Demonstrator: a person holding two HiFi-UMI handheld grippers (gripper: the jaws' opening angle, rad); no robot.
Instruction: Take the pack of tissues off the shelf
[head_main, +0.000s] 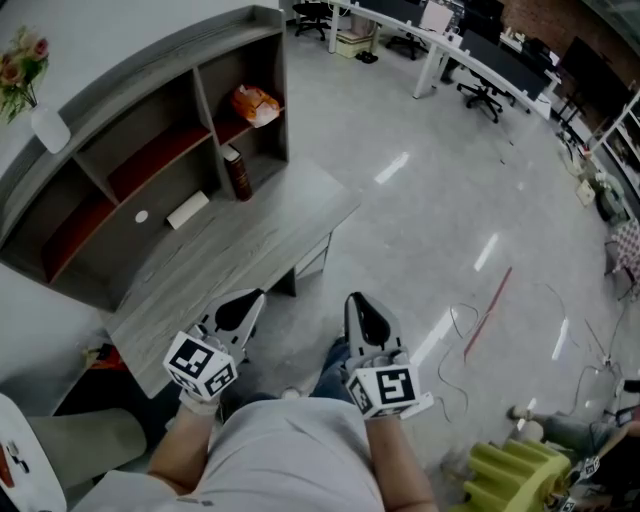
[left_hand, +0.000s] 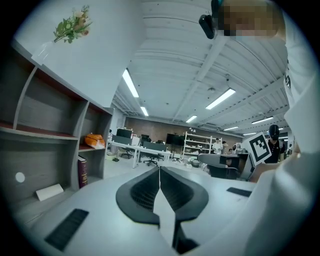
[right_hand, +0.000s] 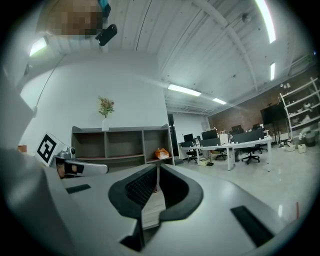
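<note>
Left gripper (head_main: 256, 298) is held over the bench's (head_main: 255, 240) front edge, fingers pressed together with nothing in them. The orange tissue pack (head_main: 255, 103) is tucked in the shelf's (head_main: 150, 88) top right compartment. Right gripper (head_main: 353, 298) is held just off the bench edge, fingers closed and empty too.

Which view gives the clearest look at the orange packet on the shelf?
The head view: the orange crinkled packet lies unobstructed in the grey shelf unit's upper right compartment. The left gripper view shows it small and side-on; the right gripper view shows it tiny and distant.
</note>
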